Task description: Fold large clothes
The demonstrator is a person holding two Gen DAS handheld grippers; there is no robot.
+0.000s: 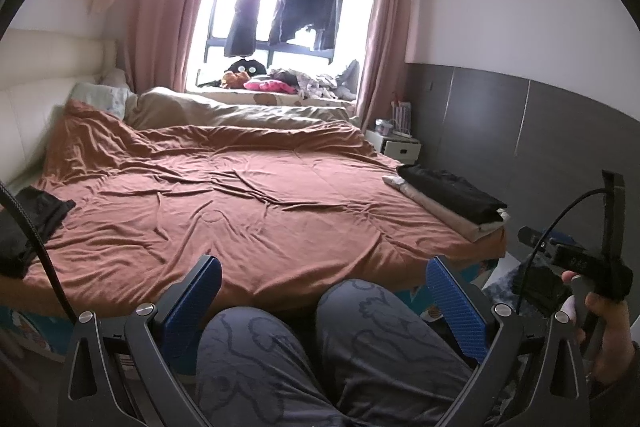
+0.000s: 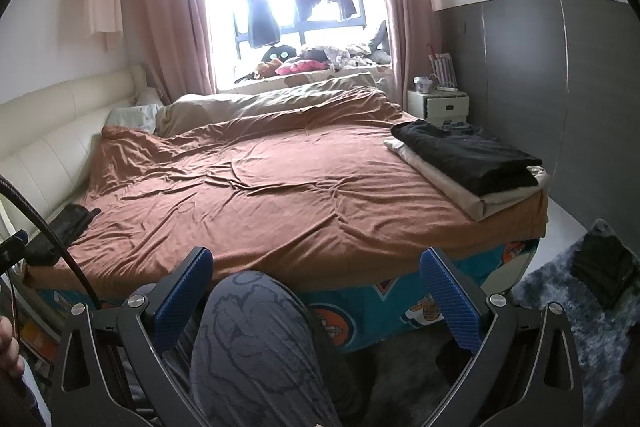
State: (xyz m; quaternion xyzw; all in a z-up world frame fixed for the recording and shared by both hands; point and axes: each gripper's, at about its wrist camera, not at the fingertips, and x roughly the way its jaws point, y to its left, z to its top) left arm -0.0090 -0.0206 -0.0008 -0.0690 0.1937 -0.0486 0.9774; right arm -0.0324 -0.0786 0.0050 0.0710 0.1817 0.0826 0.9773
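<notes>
Nearest: left tongs (image 1: 320, 301) and right tongs (image 2: 316, 291), both spread wide, holding nothing, over the person's knees (image 1: 360, 319). Beyond: bed with rust-brown cover (image 2: 260, 187). On its right near corner: folded stack, black garment (image 2: 468, 151) atop beige one (image 2: 448, 187). Left edge: dark crumpled garment (image 1: 28, 223).

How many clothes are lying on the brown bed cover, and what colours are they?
Black: 2, the folded black garment on top of the stack at the right edge, and the loose black garment at the left edge.
Beige: 1, the folded beige garment under the black one.
Total: 3 on the brown cover. Both grippers, left gripper and right gripper, are open and empty.
</notes>
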